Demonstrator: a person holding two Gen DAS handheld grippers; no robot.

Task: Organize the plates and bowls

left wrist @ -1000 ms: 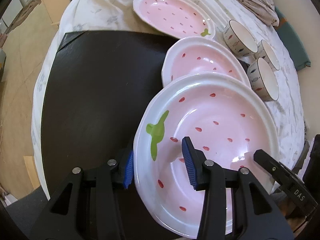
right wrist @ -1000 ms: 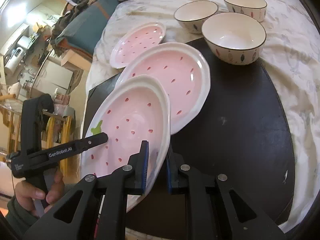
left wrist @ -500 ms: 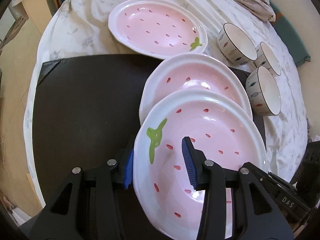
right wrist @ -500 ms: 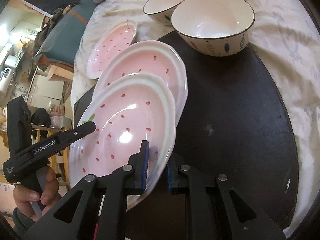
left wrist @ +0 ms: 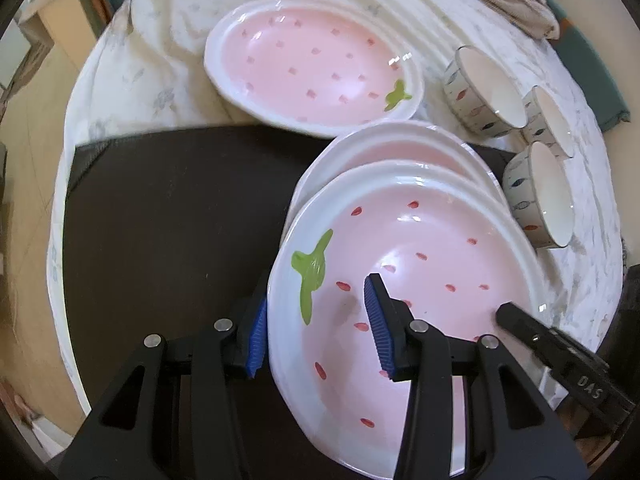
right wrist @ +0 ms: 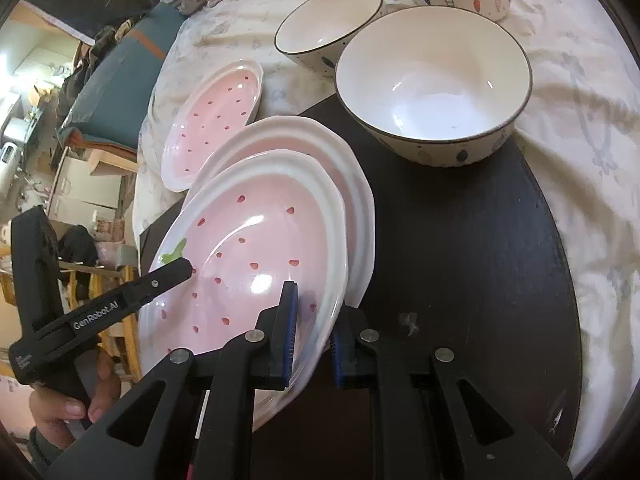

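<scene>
Stacking is being carried out at lower centre as a strawberry plate (left wrist: 420, 280), clamped at opposite rims by the left gripper (left wrist: 316, 328) and right gripper (right wrist: 312, 332), is being lowered onto a second plate (right wrist: 356, 184), with level release judged next.

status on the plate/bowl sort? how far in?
Early. Done: nothing clearly stacked yet. In hand: both grippers, left gripper and right gripper, clamp the held plate over the second plate on the dark mat. Left: third plate on the cloth, and three bowls unstacked.
</scene>
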